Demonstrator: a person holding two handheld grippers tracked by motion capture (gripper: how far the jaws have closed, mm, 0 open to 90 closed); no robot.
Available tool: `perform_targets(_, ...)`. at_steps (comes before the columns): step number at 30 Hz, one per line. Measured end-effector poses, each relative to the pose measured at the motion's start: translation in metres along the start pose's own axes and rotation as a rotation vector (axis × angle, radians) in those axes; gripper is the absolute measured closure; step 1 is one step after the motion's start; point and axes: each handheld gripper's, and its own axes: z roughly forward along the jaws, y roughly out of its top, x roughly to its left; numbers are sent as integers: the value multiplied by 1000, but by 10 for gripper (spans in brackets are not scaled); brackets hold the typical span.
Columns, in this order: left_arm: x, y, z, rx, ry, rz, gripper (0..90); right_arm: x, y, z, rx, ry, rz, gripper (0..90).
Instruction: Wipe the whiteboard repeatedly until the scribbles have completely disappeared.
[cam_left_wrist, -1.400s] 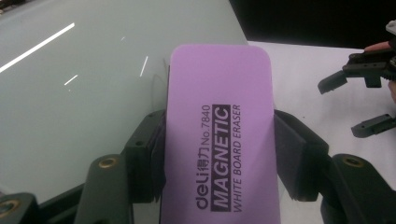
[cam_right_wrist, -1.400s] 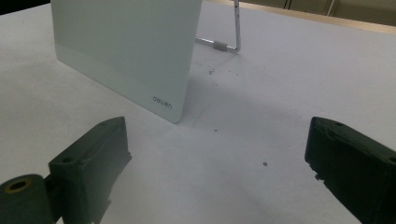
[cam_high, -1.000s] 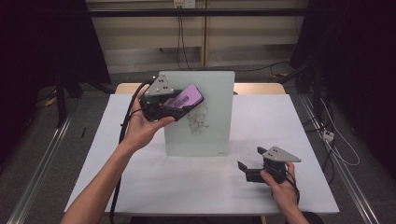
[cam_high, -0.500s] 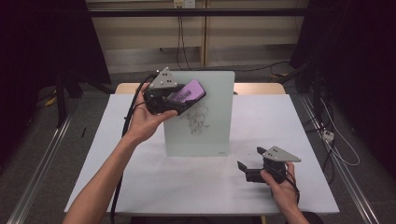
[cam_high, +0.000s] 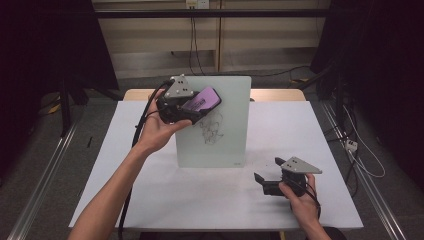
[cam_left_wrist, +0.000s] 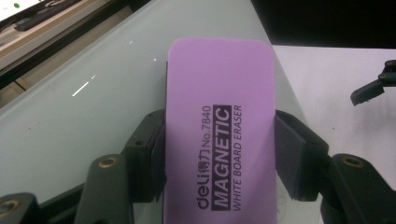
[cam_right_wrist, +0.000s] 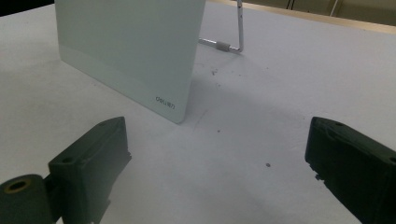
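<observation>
A purple eraser (cam_left_wrist: 219, 140) is clamped between the jaws of the left hand-held gripper (cam_high: 192, 111) and is pressed flat on the upper left part of the white board (cam_high: 225, 140), just above a dark scribble (cam_high: 212, 129). The words on the eraser are seen in the left gripper view. The board's metal stand (cam_right_wrist: 233, 44) is seen in the right gripper view. The right hand-held gripper (cam_high: 265, 182) is held with jaws apart, low on the worktop (cam_high: 300, 125), near the board's bottom right corner. Bare worktop lies between them.
</observation>
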Motion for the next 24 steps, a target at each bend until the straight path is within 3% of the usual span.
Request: perform_targets(24,-25,-14,21,78,-33,56,411,0,0,0,1,-4,-7,59)
